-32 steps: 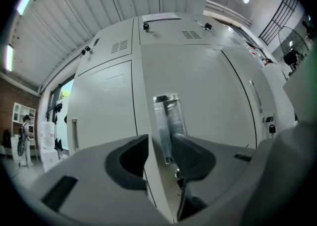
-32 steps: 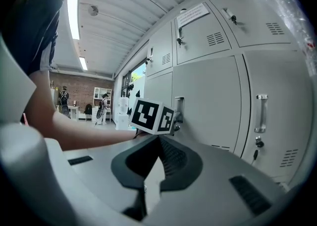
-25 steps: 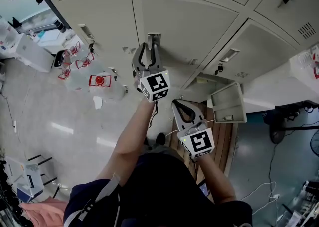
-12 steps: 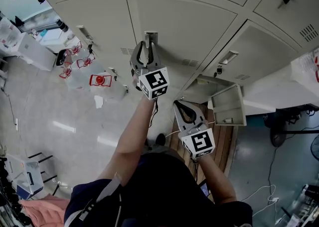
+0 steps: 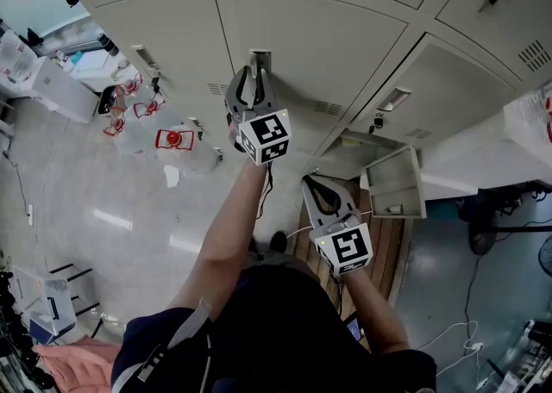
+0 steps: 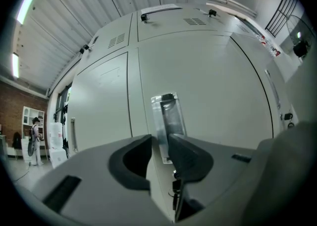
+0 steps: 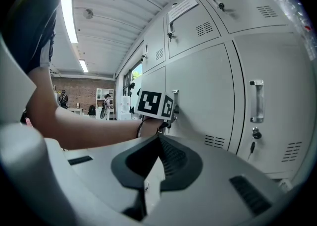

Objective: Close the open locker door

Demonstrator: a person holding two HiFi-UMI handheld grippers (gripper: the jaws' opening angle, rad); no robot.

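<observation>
Left gripper [image 5: 253, 74], jaws just closing, is pinching the handle [image 6: 167, 113] and seating the locker door [image 5: 328, 42]; a final push is looking needed. Right gripper [image 5: 309, 181] is idling behind, fingers pressed together.

I see a locker door [image 6: 213, 101] of smooth, matt, cream-painted metal. Its handle [image 6: 167, 113] is glossy bare metal. The grey floor [image 5: 86, 184] is polished and mirrors strip lights.

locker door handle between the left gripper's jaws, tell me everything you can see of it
The upright silvery metal pull handle is a narrow, glossy bar fixed near the left edge of a pale grey metal locker door. The left gripper clamps its lower part from both sides. Its top stands free above the jaws, with nothing else touching it.
</observation>
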